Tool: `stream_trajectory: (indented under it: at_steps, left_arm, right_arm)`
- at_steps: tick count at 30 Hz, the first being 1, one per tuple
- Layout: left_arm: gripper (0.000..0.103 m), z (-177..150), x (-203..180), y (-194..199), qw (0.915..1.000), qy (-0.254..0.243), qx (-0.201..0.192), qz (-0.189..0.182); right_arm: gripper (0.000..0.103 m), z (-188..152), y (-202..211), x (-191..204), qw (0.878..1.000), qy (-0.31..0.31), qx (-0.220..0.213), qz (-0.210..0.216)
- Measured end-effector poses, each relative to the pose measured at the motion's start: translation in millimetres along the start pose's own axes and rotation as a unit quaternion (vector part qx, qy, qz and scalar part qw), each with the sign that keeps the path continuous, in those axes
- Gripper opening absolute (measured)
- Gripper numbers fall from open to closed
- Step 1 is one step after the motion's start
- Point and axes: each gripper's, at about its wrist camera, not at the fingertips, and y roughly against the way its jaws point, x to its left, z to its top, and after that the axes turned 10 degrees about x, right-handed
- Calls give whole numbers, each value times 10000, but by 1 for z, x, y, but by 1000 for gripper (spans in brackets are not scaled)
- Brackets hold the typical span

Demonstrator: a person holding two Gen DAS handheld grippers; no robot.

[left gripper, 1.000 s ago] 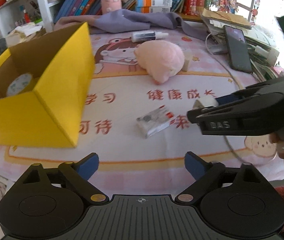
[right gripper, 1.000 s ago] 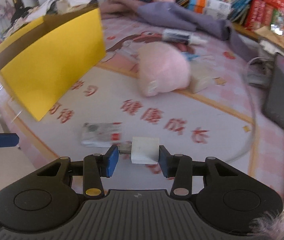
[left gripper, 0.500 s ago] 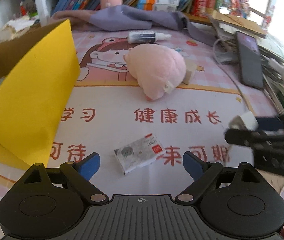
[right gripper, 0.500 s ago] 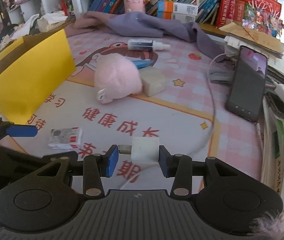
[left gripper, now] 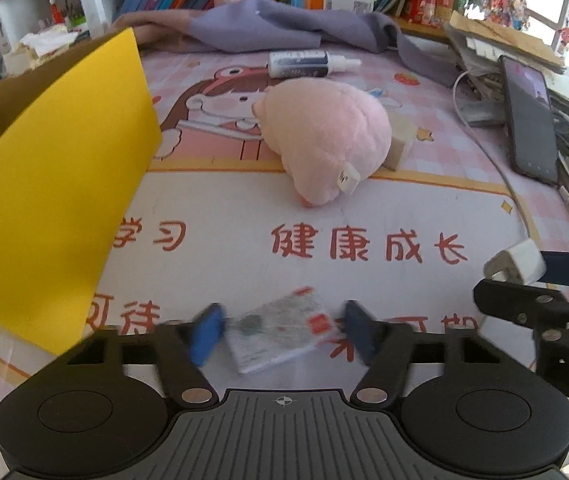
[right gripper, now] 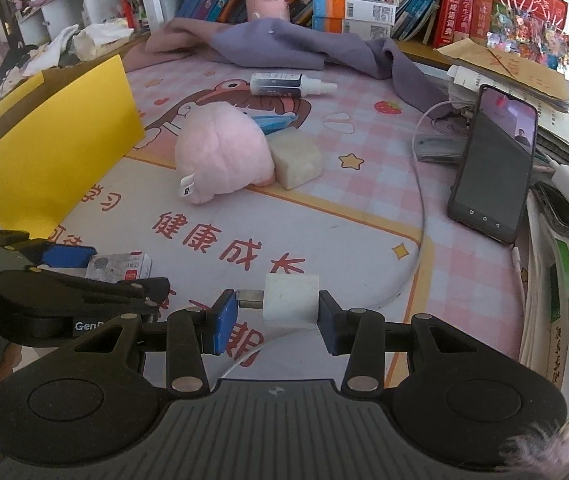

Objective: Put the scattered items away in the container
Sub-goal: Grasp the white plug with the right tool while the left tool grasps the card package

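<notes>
At far left stands the yellow box (left gripper: 56, 184), open at the top, its near wall facing the mat (left gripper: 212, 216). Just right of its lower corner the left gripper (left gripper: 280, 330) is low over the small packet (left gripper: 280, 334), which lies flat on the mat directly between the blue pads. The jaws are closing, both fingers blurred; a narrow gap shows at each end of the packet, so the pads do not appear to press on it yet. The packet's long axis runs roughly across the jaw line, tilted slightly, its red-marked end toward the right finger. This is the nearer hand; the coming lift depends on the pads meeting the packet's two short ends squarely.

Centre: the pink plush toy (left gripper: 324, 140) lies on the mat, a pale block (right gripper: 296, 160) touching its right side, a spray bottle (left gripper: 308, 64) beyond.

Right: the right gripper (right gripper: 280, 314) is clamped on a white charger plug (right gripper: 290, 300), held clear of the mat. A phone (right gripper: 492, 160) leans at far right.
</notes>
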Motion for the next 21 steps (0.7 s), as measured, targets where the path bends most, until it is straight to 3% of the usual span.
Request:
stream_trajectory:
  at_steps: [9,11,15,21]
  left_arm:
    - [60,-11,-1,9,9954,-940,-161,124]
    - [61,-12,1,8,9959,-896,-86,88]
    - [75,-12,5,11,9972,-724,-1,159]
    - [75,-12,6,9,9992,-347,210,-19]
  right_arm:
    - [41,7,-6,11,9996,180,14,204]
    - [41,9,-8,14,9994,229,20,259]
    - [41,11,-9,19,9990,319,16,326]
    - [41,13,-11,20,9989,357,50,315]
